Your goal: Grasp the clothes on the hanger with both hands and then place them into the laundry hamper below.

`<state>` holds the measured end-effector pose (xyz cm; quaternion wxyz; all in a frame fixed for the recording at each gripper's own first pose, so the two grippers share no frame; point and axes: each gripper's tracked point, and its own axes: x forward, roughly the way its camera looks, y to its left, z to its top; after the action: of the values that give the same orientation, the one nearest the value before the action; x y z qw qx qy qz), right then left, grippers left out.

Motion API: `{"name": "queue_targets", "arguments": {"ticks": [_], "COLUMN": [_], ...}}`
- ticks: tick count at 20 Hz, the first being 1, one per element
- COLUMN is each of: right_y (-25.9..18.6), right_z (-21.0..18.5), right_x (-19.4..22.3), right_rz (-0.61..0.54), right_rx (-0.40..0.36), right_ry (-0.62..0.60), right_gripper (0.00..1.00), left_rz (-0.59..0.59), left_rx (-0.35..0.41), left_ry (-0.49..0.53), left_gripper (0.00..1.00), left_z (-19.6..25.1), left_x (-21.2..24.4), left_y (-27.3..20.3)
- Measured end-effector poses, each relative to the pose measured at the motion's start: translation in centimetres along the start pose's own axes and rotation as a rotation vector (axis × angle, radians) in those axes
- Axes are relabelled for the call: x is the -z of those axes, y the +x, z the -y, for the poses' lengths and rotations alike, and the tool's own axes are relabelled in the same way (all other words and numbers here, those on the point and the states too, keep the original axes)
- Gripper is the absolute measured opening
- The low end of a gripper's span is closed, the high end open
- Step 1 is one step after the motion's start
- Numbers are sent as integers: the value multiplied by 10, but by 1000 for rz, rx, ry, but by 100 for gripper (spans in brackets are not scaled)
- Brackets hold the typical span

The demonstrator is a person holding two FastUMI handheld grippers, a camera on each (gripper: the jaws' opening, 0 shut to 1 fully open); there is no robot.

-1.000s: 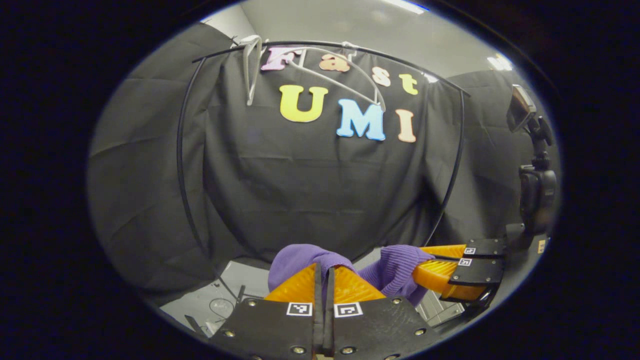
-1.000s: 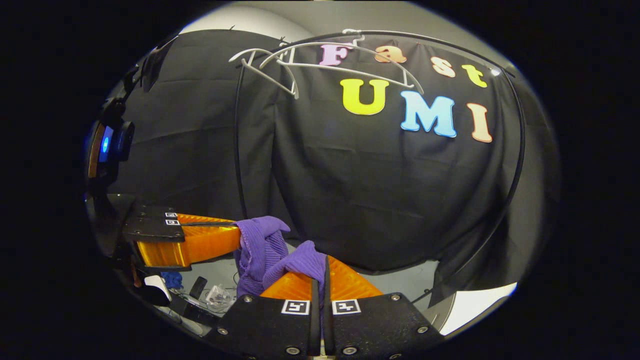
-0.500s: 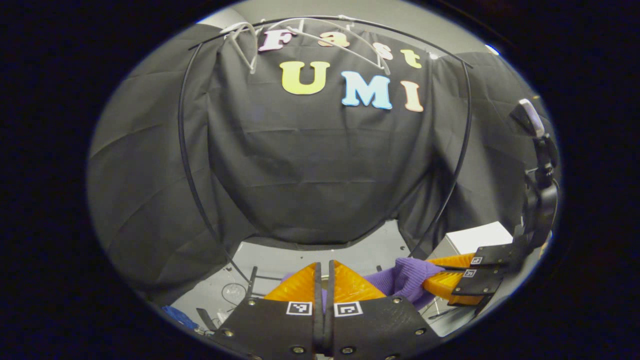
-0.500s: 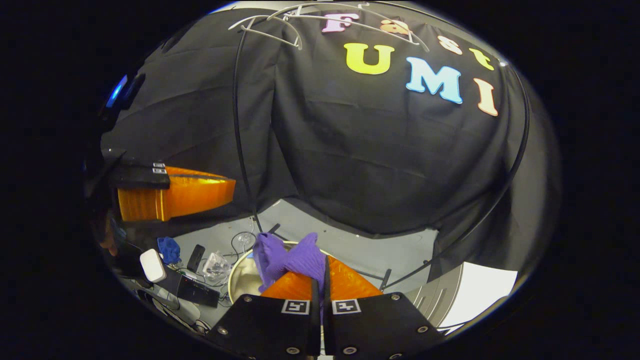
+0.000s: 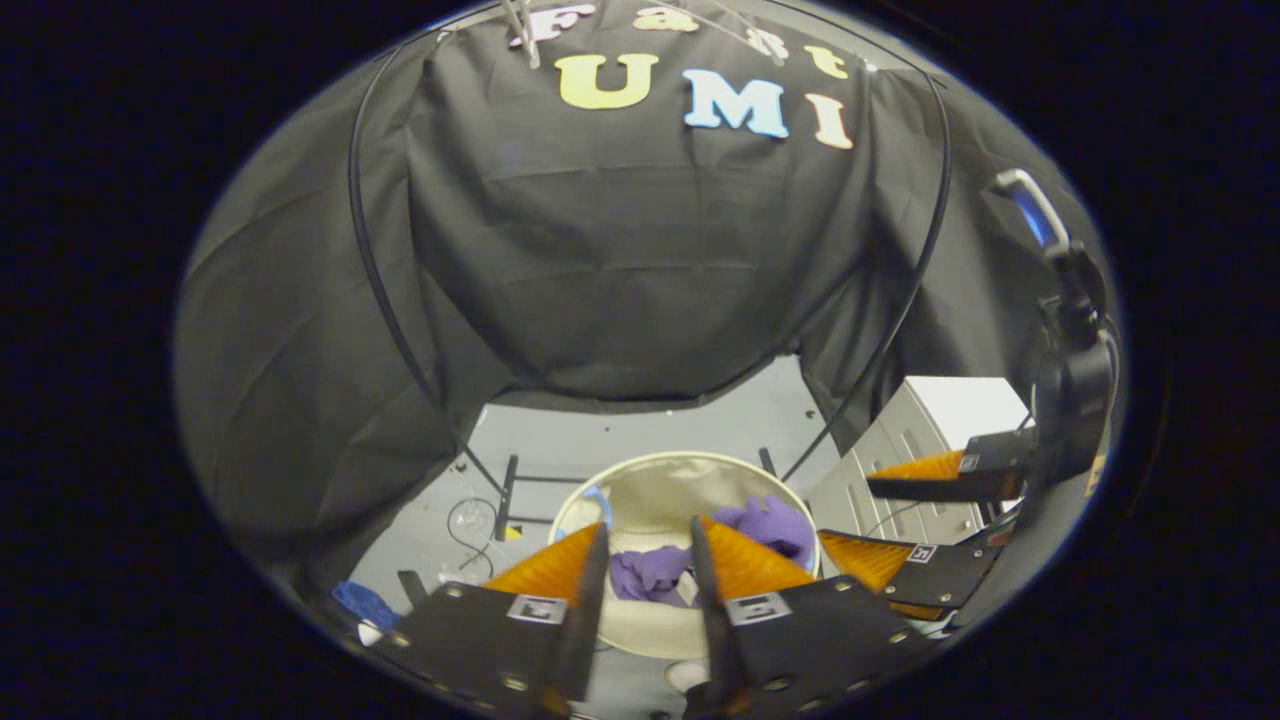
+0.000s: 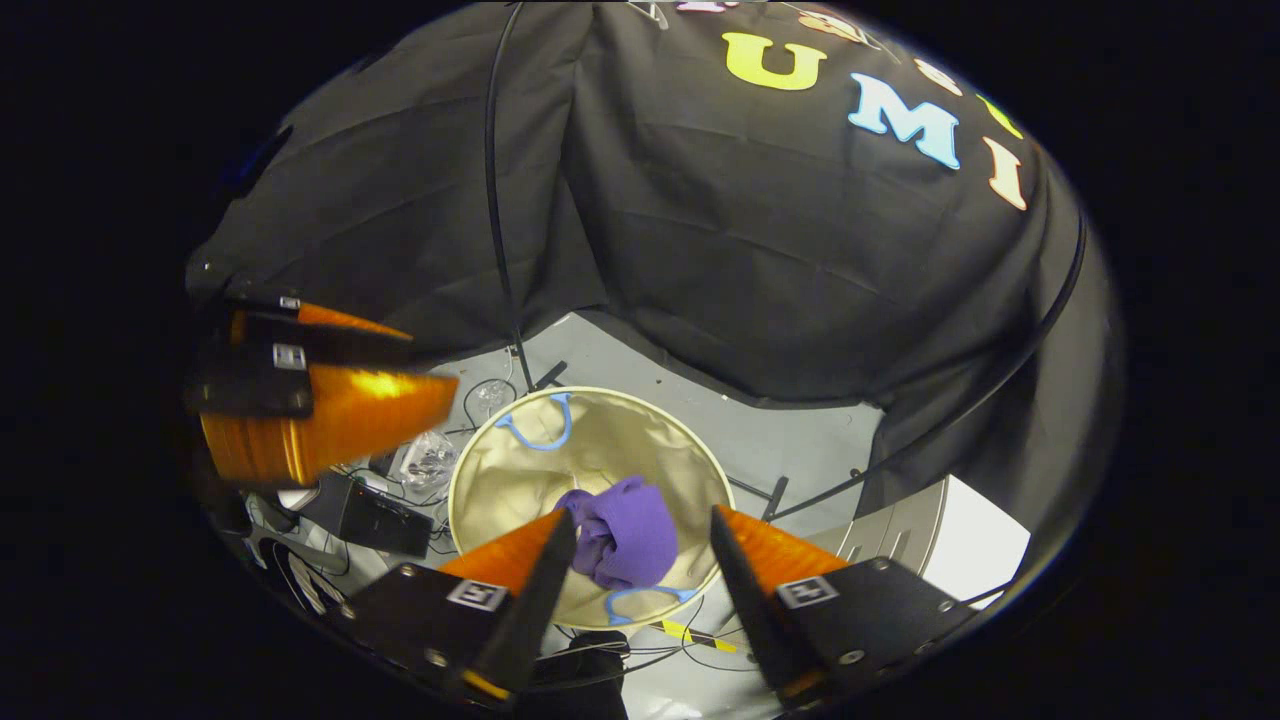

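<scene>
The purple knit garment [image 6: 625, 540] lies loose inside the round cream laundry hamper [image 6: 600, 395] on the floor. In the right gripper view my right gripper [image 6: 642, 517] hangs open above it, and the fabric shows in the gap between the fingers, apart from both. My left gripper [image 6: 330, 400] is off to the left, higher up and open. From the left gripper view, the left gripper [image 5: 648, 530] is open over the hamper [image 5: 680, 460], with the garment [image 5: 650, 572] below. The right gripper [image 5: 900, 520] stands open at the right. A bare white hanger [image 5: 520, 20] hangs at the top.
A black tube rack [image 5: 375, 260] frames the cloth wall. A white cabinet [image 5: 950, 400] stands right of the hamper. On the grey floor to the left lie a black box [image 6: 375, 520], a clear plastic bag [image 6: 425, 460] and cables.
Both grippers dropped and tilted down toward the hamper, then opened. The purple garment left their fingers and now lies inside the hamper.
</scene>
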<state>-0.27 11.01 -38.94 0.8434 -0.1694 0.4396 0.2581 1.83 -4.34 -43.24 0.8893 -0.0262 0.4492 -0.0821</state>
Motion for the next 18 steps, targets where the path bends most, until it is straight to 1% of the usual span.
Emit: {"name": "queue_targets", "arguments": {"ticks": [1,2,3,4,5,7,11,14,16,17,18], "right_y": [-1,0,-2,-5,-9,-20,-65,-108,-138,-154,-170], "right_z": [1,3,5,6,7,10,20,30,39,45,52], "right_x": [-1,-3,-7,-11,-16,-30,-80,-119,-145,-157,-166], "right_rz": [4,14,24,35,50,98,258,390,470,510,551], "right_rx": [6,12,20,27,31,45,78,117,148,166,184], "right_ry": [1,3,8,17,31,61,102,116,117,116,117], "right_gripper": [93,96,96,96,96,96,96,96,96,96,95], "left_rz": [-1,1,4,12,25,61,172,269,349,397,444], "left_rx": [-9,-19,-31,-36,-41,-53,-53,-39,-30,-32,-37], "left_ry": [-4,-8,-10,-13,-14,-10,10,26,30,40,50], "left_gripper": [62,80,98,100,98,98,99,100,98,100,100], "left_z": [-2,-6,-11,-15,-18,-25,-31,-30,-27,-27,-29], "left_x": [2,4,4,1,-5,-19,-63,-107,-140,-160,-182], "left_y": [2,3,-1,-4,-7,-18,-45,-78,-102,-118,-135]}}
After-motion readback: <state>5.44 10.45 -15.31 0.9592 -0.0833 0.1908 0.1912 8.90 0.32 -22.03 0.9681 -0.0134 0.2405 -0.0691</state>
